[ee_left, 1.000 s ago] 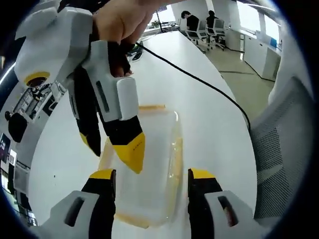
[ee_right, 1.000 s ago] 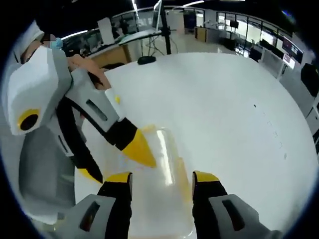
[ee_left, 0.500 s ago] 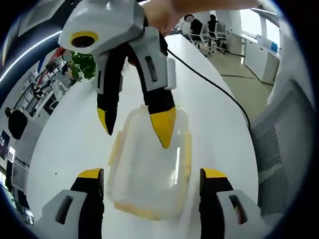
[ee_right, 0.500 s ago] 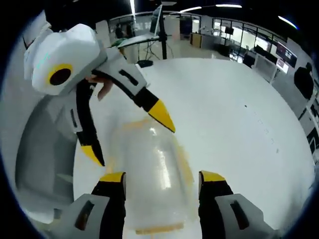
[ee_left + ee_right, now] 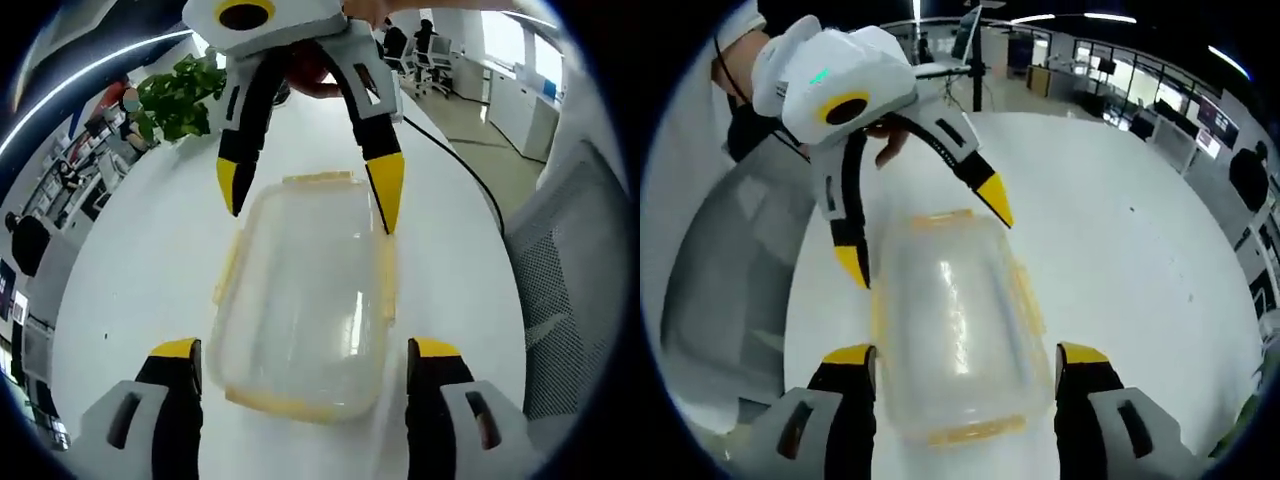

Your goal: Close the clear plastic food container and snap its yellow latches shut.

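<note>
Left gripper view shows the clear rectangular plastic food container with its lid on, lying on the white table, yellow latches along its edges. The left gripper straddles its near end with jaws spread wide. At the far end, the right gripper stands equally spread, with a white mesh chair beside the table.

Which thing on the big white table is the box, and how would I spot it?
Find the big white table. Lying between the two open claws is the box, see-through plastic with a lid on top. Its yellow latches along the edges give it away.
</note>
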`<state>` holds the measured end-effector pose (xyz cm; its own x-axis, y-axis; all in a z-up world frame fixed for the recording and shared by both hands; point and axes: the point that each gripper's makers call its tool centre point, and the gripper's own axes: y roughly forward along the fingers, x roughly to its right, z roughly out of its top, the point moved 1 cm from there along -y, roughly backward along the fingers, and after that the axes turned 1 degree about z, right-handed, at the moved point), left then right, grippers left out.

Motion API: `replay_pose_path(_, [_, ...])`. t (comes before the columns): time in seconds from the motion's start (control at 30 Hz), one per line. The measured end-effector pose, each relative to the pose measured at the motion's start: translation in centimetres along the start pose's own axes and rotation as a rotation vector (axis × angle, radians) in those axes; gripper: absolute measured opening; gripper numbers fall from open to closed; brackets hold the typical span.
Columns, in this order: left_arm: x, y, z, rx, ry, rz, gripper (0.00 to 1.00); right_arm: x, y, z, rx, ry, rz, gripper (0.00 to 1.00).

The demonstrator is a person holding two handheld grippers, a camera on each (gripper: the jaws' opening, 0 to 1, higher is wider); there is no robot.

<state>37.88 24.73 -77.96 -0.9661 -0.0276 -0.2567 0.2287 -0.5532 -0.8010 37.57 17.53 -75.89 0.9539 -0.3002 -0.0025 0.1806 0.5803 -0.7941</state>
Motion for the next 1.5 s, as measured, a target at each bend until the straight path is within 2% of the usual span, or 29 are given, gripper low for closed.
replay_pose_path(0.07, [-0.1, 0.2, -0.3, -0.010, 0.006, -0.002, 0.86, 0.1, -0.1, 0.0, 0.001, -0.001, -0.009, 0.75])
replay_pose_path(0.13, [-0.1, 0.2, -0.3, -0.014, 0.007, -0.007, 0.86, -0.3, -0.2, -0.4, -0.031, -0.025, -0.001, 0.75])
replay_pose_path(0.27, [-0.1, 0.7, -0.4, -0.019, 0.010, -0.016, 0.86, -0.6, -0.2, -0.9, -0.053, -0.052, -0.002, 0.76])
replay_pose_path(0.57, [-0.2, 1.2, -0.8, -0.036, 0.030, -0.019, 0.86, -0.4, 0.5, -2.3, -0.133, -0.132, -0.027, 0.75])
replay_pose_path(0.67, [-0.3, 1.1, -0.9, -0.042, 0.044, -0.016, 0.82, -0.3, 0.6, -2.2, -0.137, -0.142, -0.038, 0.74])
replay_pose_path(1.1, [0.2, 0.8, -1.1, -0.037, 0.034, -0.018, 0.81, -0.8, 0.9, -2.2, -0.145, -0.140, -0.032, 0.74])
replay_pose_path(1.5, [0.9, -0.3, -2.5, -0.043, 0.025, -0.017, 0.81, -2.0, 1.9, -1.0, -0.144, -0.144, -0.023, 0.74])
